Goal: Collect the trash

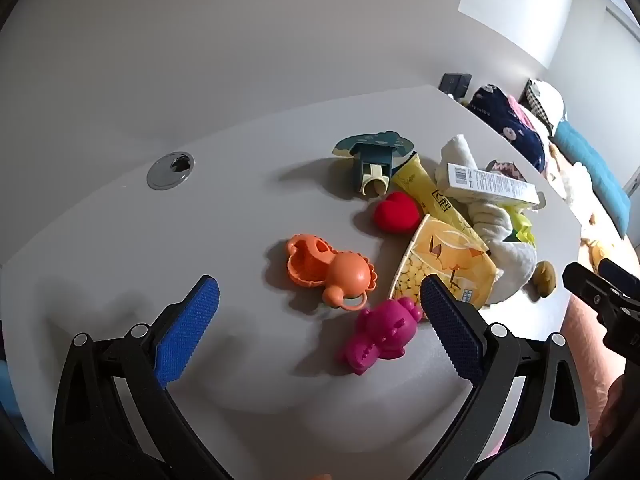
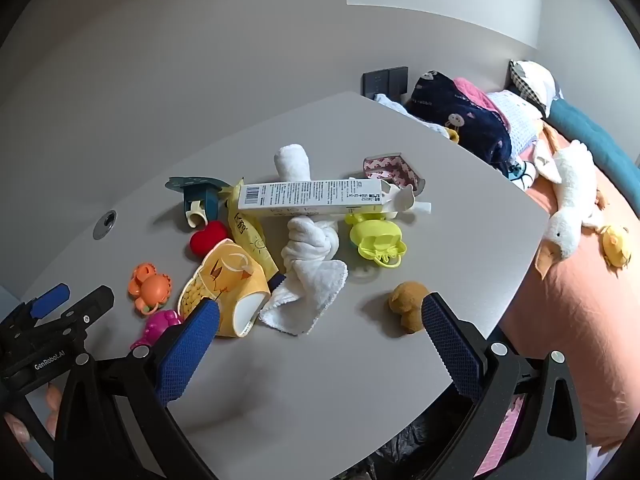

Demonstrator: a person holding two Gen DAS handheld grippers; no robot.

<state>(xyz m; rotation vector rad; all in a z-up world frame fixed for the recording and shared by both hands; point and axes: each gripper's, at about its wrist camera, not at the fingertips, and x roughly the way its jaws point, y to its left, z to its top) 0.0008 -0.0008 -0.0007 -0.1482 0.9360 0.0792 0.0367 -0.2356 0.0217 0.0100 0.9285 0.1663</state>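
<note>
— Fingers first: how do they stand?

— Both pairs spread wide, nothing between the pads. The left gripper (image 1: pixel 320 292) hangs over the grey table (image 1: pixel 160 240), with the pink toy (image 1: pixel 380 334) just inside its right finger and the orange toy (image 1: pixel 328 272) beyond. The right gripper (image 2: pixel 320 312) hovers over the table's near edge, a brown plush lump (image 2: pixel 408 304) beside its right finger.

— And the trash?

— In the heap further out. A crumpled yellow paper cup (image 2: pixel 224 284) lies on its side just past the right gripper's left finger, touching a yellow tube (image 2: pixel 250 236). A long white carton (image 2: pixel 312 196) rests across a knotted white cloth (image 2: pixel 310 256). Beside these sit a red heart (image 2: pixel 208 236) and a lime-green toy (image 2: pixel 376 240).
</note>
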